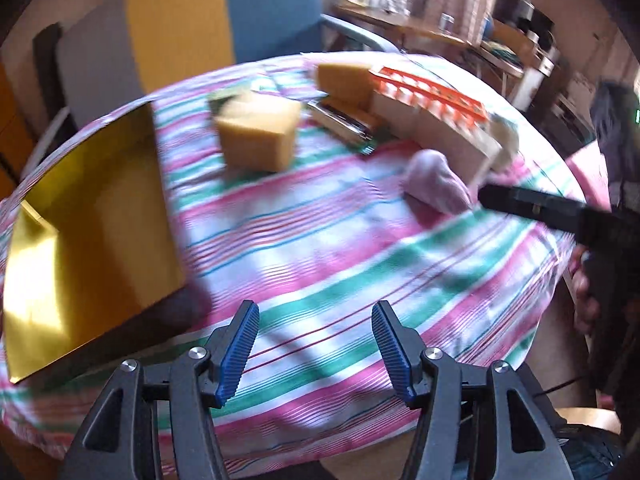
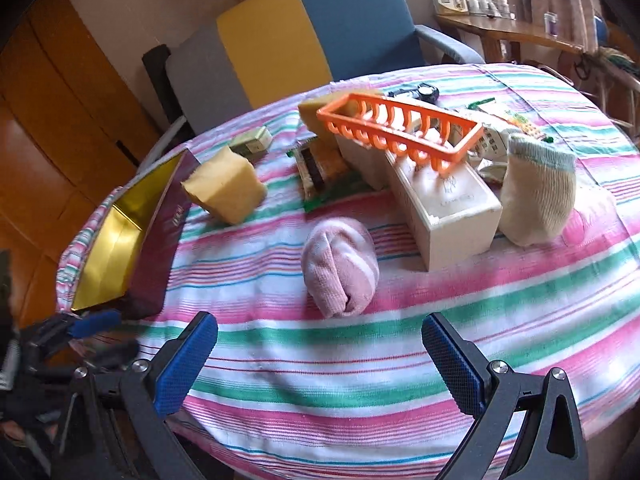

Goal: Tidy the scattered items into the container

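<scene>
Left gripper (image 1: 316,348): jaws wide, empty. Right gripper (image 2: 320,360): jaws wide, empty, near pink sock (image 2: 340,266). Gold box (image 2: 110,232) far left; sponge (image 2: 226,190), cream sock (image 2: 538,196) scattered on cloth (image 2: 360,360).

Gold-lined open box (image 2: 108,236) with maroon outer wall sits at table's left edge, empty as far as visible; scattered right of it: yellow sponge (image 2: 226,190), rolled pink sock (image 2: 340,266), cream sock (image 2: 538,196) upright, orange rack (image 2: 400,128) tilted atop a cream wooden box (image 2: 444,204).
</scene>
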Demonstrator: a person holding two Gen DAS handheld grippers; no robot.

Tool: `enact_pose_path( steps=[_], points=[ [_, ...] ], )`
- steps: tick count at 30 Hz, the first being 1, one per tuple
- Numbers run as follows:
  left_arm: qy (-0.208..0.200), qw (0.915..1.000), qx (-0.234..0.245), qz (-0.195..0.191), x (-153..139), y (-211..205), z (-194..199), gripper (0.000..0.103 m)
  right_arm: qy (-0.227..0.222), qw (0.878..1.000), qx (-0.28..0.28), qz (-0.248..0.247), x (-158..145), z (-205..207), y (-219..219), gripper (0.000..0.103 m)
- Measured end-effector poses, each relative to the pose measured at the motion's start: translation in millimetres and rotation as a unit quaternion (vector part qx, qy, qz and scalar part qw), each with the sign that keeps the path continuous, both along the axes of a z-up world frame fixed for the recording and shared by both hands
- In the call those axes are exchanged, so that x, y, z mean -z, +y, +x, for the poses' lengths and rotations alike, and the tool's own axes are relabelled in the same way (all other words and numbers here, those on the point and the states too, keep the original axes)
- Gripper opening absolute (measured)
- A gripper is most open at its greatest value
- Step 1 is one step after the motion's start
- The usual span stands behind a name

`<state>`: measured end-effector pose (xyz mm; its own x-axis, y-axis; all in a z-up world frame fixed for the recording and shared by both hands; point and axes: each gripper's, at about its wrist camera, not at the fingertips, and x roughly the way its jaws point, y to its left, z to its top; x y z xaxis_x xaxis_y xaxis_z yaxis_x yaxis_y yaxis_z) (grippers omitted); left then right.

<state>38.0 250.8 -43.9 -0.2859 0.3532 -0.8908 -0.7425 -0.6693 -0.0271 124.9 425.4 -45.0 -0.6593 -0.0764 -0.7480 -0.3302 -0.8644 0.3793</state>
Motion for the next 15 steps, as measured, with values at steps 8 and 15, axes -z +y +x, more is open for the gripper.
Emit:
enact_pose_path(
  steps=[8,15],
  points=[
    [-0.036,0.9993,0.008,-0.005,31,7,-9,0.06,0.05,0.994,-0.04,-0.088,-7,-14,26,0.103],
    [-0.047,0.9981,0.003,0.041,35,-4,-14,0.066,0.042,0.993,-0.039,-0.101,11,-59,32,0.103]
  ],
)
